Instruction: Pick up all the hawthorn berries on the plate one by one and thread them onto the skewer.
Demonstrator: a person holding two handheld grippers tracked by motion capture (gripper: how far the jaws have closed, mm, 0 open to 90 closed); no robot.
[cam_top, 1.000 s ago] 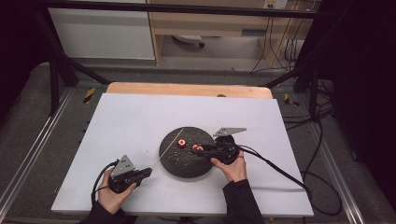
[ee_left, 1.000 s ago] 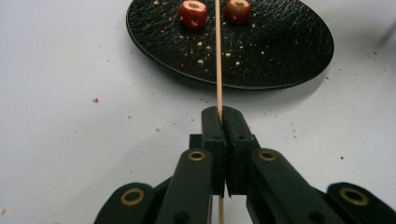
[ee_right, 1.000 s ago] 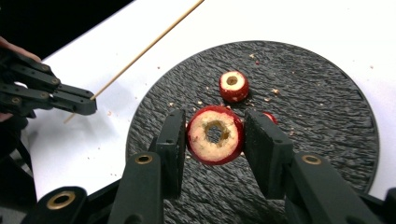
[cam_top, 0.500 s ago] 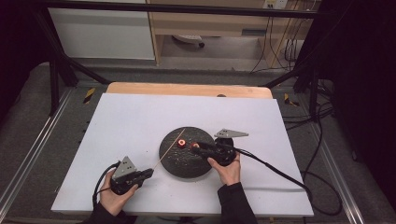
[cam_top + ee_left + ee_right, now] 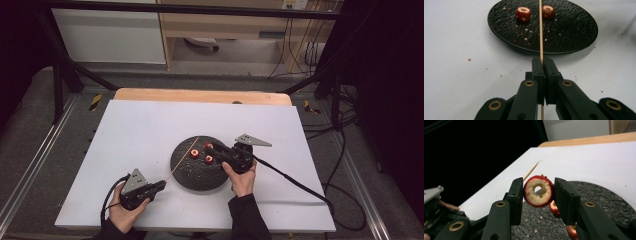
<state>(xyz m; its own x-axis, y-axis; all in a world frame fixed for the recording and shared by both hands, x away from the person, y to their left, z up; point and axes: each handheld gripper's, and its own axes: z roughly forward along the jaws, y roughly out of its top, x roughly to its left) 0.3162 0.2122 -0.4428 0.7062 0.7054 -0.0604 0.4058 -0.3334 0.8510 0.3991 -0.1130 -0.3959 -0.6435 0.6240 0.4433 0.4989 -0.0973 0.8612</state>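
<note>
Left gripper [image 5: 543,65] is pinched tight on the bamboo skewer [image 5: 540,30], whose tip runs ahead of the jaws out over the black plate [image 5: 574,37]. Right gripper [image 5: 537,192] has a cored red fruit ring [image 5: 538,191] clamped between its pads, hole facing the camera, with the skewer's point just behind it. Two more rings lie on the plate below and beyond that claw. The risk: if point and hole are misaligned, the skewer hits flesh and splits the soft ring. Squeeze harder and it crushes; ease off and it drops.
</note>
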